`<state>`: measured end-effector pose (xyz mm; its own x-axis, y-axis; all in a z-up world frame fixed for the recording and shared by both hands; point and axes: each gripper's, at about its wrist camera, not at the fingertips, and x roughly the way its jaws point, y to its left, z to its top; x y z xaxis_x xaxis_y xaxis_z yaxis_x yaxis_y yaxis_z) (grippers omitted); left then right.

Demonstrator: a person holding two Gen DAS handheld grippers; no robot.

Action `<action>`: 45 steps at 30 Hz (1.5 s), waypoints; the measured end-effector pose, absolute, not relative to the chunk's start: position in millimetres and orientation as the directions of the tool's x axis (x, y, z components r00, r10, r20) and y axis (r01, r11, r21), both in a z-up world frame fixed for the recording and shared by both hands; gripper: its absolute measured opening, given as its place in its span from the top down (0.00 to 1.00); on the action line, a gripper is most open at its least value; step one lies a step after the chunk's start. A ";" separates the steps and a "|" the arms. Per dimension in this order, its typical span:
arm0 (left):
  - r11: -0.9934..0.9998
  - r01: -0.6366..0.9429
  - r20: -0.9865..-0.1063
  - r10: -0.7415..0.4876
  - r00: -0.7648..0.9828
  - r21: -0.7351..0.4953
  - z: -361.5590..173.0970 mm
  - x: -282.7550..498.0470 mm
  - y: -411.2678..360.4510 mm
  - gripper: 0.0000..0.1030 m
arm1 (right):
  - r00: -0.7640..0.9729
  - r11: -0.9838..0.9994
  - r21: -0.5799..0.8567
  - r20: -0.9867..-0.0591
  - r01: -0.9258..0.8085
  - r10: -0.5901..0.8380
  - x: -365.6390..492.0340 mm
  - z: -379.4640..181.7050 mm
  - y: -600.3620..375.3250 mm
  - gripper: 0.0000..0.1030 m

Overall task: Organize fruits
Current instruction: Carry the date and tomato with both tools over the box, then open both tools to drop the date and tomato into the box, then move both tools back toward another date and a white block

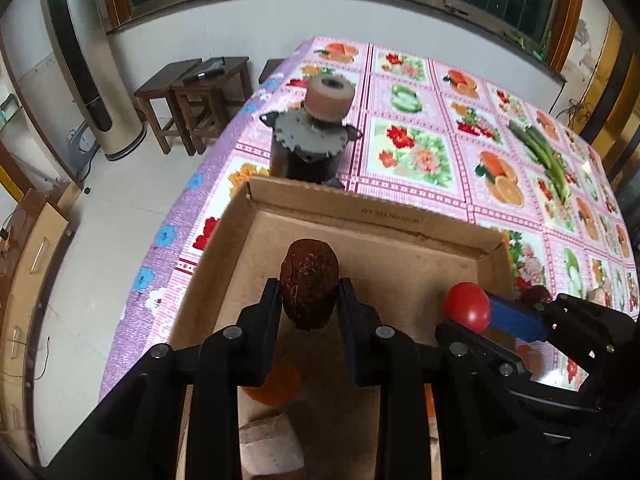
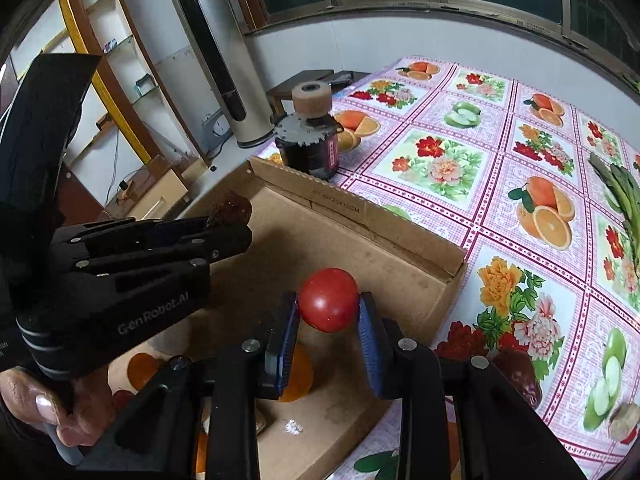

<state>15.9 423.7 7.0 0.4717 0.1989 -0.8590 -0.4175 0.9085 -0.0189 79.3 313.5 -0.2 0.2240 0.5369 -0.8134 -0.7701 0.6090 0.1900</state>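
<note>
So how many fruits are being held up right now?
2. A brown fruit in the left gripper, a red one in the right gripper, both over the box. More lie below, partly hidden.

The surface [image 1: 420, 152] is wearing a pink-and-purple checked cloth printed with panels of oranges, green apples and red and pink flowers. The cardboard box [image 1: 360, 224] is showing plain tan brown. A red tomato [image 2: 328, 299] is glowing between blue pads [image 2: 368, 332] on the black right hand-held gripper [image 2: 328, 320]. A dark reddish-brown, rough-skinned fruit [image 1: 309, 283] is sitting between the black fingers of the left hand-held gripper [image 1: 309, 300]. Orange fruit [image 2: 298, 376] is showing inside the box. Green pods [image 1: 546, 158] are lying on the cloth. A grey-and-black motor [image 2: 310, 144] is carrying a tan roller [image 2: 311, 100].
</note>
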 end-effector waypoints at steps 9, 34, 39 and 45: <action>0.905 -0.425 -0.877 0.191 0.440 -0.016 -6.6 18.1 426.7 0.75 | 0.213 0.603 0.175 -0.830 -0.778 0.516 82.4 -14.2 321.3 0.71; 0.887 -0.460 -0.849 0.215 0.483 -0.037 16.2 -11.1 416.2 0.56 | 0.258 0.618 0.191 -0.787 -0.763 0.561 65.3 16.7 287.3 0.62; 0.892 -0.446 -0.830 0.193 0.523 -0.073 28.4 -25.5 400.2 0.56 | 0.282 0.644 0.217 -0.765 -0.733 0.578 57.7 26.1 250.3 0.61; 0.905 -0.410 -0.819 0.149 0.554 -0.113 36.9 -35.3 374.2 0.56 | 0.308 0.688 0.236 -0.763 -0.686 0.568 50.2 24.4 203.2 0.60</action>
